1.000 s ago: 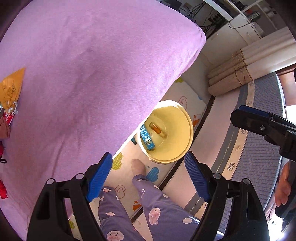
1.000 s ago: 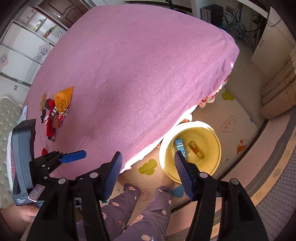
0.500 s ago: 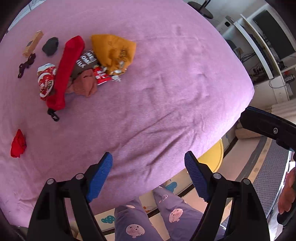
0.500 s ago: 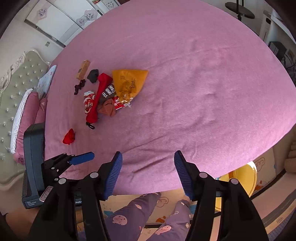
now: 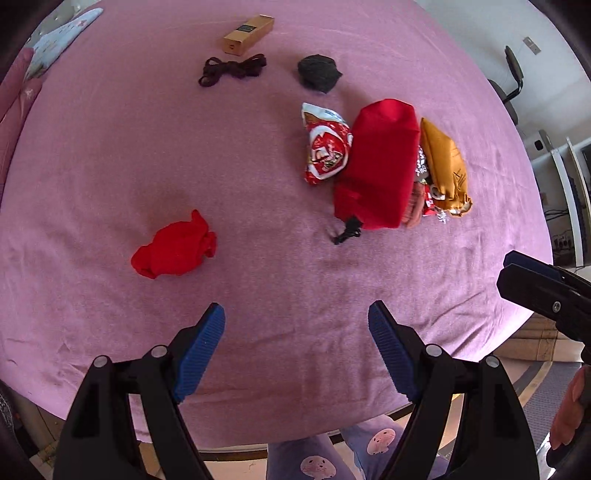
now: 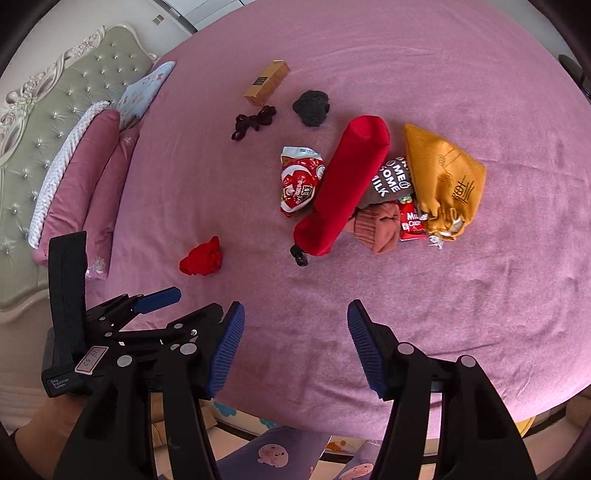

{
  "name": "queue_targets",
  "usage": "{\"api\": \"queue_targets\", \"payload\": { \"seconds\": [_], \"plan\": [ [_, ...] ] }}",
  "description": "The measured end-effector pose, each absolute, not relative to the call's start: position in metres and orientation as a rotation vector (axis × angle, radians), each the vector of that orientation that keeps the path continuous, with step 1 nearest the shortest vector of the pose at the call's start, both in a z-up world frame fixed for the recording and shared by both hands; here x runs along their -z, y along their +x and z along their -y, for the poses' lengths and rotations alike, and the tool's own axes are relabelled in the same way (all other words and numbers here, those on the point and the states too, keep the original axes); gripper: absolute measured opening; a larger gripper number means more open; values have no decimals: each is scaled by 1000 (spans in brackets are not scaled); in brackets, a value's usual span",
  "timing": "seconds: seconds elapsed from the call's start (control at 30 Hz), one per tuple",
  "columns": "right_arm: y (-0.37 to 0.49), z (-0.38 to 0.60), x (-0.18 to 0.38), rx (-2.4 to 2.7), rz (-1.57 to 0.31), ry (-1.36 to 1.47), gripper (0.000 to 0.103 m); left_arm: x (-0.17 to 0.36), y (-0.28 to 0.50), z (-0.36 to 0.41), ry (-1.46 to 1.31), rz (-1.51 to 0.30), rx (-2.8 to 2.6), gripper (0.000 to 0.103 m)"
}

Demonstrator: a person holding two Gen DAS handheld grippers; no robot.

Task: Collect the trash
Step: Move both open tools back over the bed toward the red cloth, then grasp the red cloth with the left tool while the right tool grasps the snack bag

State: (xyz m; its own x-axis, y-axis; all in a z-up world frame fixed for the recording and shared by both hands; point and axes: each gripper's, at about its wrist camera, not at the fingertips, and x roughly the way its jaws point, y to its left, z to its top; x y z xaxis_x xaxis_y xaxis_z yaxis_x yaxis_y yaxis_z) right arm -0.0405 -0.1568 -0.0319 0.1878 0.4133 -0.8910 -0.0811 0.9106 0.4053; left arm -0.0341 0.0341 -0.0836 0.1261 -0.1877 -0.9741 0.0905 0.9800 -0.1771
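You had both the left gripper point(image 5: 295, 325) and right gripper point(image 6: 295, 325) spread wide and empty, while the crinkly red-and-white snack wrapper point(image 5: 325, 147) sat upper right of centre, touching the red fabric pouch point(image 5: 380, 166), so you risked snagging cloth instead.

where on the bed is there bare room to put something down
Bare: the near strip between both grippers and the red cloth; also right of the yellow pouch. Crowded: the heap around the red bag, up to the box.
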Motion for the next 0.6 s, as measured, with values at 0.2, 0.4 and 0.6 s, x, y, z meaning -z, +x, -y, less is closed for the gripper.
{"api": "queue_targets", "payload": {
  "seconds": [0.2,0.4,0.6],
  "plan": [
    [-17,119,39,-392,-1347,245,58,97,-21,-81,-135,-1420,108,80],
    [5,105,50,-420,-1367,214,58,118,-7,-114,-200,-1425,-8,80],
    [27,98,68,-458,-1398,185,58,152,8,-124,-244,-1475,-59,80]
  ]
}}
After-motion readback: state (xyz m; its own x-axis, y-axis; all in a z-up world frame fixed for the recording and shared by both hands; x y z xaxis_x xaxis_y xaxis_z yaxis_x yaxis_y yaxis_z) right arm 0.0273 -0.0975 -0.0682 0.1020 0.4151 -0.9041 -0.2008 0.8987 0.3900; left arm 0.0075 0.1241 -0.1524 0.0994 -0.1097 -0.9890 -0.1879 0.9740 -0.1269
